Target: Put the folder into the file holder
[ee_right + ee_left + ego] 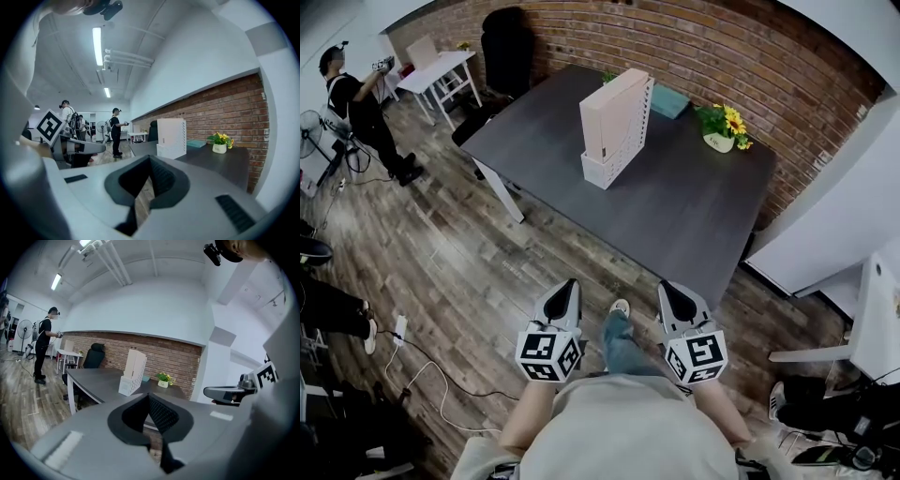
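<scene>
A white slotted file holder (604,172) stands on the dark grey table (694,216), with a beige folder (612,114) upright inside it. The same holder (127,385) shows far ahead in the left gripper view, and the holder (171,137) appears again in the right gripper view. My left gripper (566,287) and right gripper (672,290) hang side by side close to my body, over the wooden floor and short of the table's near edge. Both are shut with nothing between their jaws, as the left gripper (150,402) and right gripper (149,165) show in their own views.
On the table's far side lie a teal book (670,101) and a pot of yellow flowers (724,127). A black chair (507,54) and a small white table (441,70) stand beyond. A person (366,108) stands far left. A white cable (422,370) runs across the floor.
</scene>
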### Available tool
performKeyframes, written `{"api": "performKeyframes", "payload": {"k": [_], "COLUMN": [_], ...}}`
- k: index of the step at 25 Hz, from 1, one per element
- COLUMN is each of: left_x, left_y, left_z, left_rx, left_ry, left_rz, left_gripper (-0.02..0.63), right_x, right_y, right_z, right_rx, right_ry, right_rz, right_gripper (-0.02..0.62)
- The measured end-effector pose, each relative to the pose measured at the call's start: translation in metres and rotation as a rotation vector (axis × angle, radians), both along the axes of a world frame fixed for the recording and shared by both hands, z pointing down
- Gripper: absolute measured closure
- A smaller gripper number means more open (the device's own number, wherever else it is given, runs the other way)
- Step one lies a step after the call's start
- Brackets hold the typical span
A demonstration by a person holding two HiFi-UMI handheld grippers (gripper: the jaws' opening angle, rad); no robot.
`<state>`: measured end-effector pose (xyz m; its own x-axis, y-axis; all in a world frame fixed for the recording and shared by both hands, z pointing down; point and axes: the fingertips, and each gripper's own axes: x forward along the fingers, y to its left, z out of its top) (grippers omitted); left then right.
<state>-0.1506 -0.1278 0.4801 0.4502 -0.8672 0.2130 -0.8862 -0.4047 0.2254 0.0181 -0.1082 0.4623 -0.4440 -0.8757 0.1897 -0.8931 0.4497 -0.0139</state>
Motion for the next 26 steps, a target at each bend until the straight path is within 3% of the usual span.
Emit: {"api": "performKeyframes", "payload": {"k": [14, 26], "left_x": [0.011, 0.011], "left_y": [0.021, 0.020], "left_z": [-0.013, -0.011], "left_rx": [0.036, 0.019], "left_ry": [-0.022, -0.030], "left_rz": [0.042, 0.053], "left_gripper": [0.595, 0.595], "right_x": [0.009, 0.009], "right_y": [0.025, 0.026], "right_z": [-0.014, -0.013], "right_rx": [0.051, 0.046], "right_ry": [0.019, 0.010], "right_rz": [0.046, 0.055], "right_gripper": [0.594, 0.594]}}
